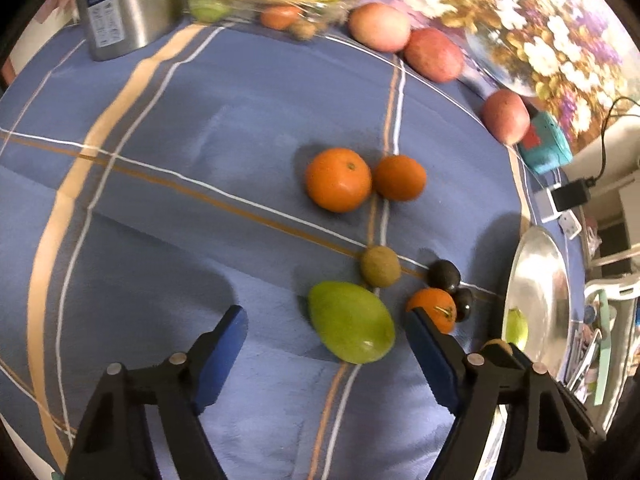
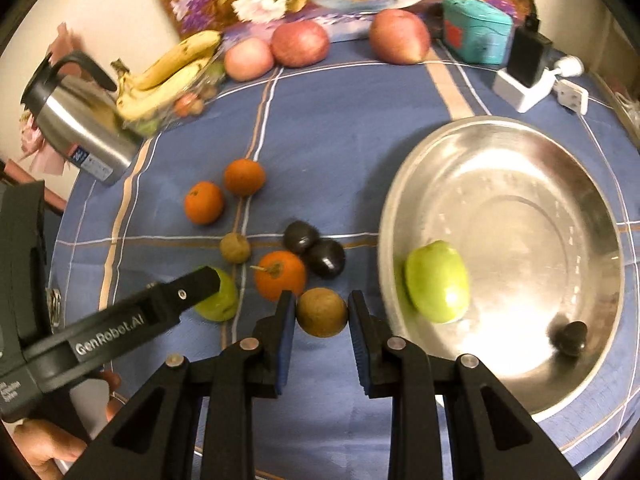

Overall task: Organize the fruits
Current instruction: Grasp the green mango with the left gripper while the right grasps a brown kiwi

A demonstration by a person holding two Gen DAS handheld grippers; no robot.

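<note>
My left gripper [image 1: 326,332] is open, its fingers on either side of a green mango [image 1: 350,322] on the blue cloth. My right gripper [image 2: 322,312] is shut on a brown kiwi [image 2: 321,312], held just left of the steel bowl [image 2: 592,208]. The bowl holds a green fruit [image 2: 437,281] and a dark plum [image 2: 570,337]. Loose on the cloth are two oranges [image 1: 338,179] [image 1: 399,177], a stemmed orange [image 2: 280,275], a second kiwi [image 1: 380,266] and two dark plums [image 2: 300,237] [image 2: 326,258].
At the table's back are bananas [image 2: 170,72] in a glass dish, three red apples [image 2: 300,43], a steel thermos [image 2: 80,120], a teal box [image 2: 478,30] and a charger [image 2: 528,68]. A floral picture stands against the wall.
</note>
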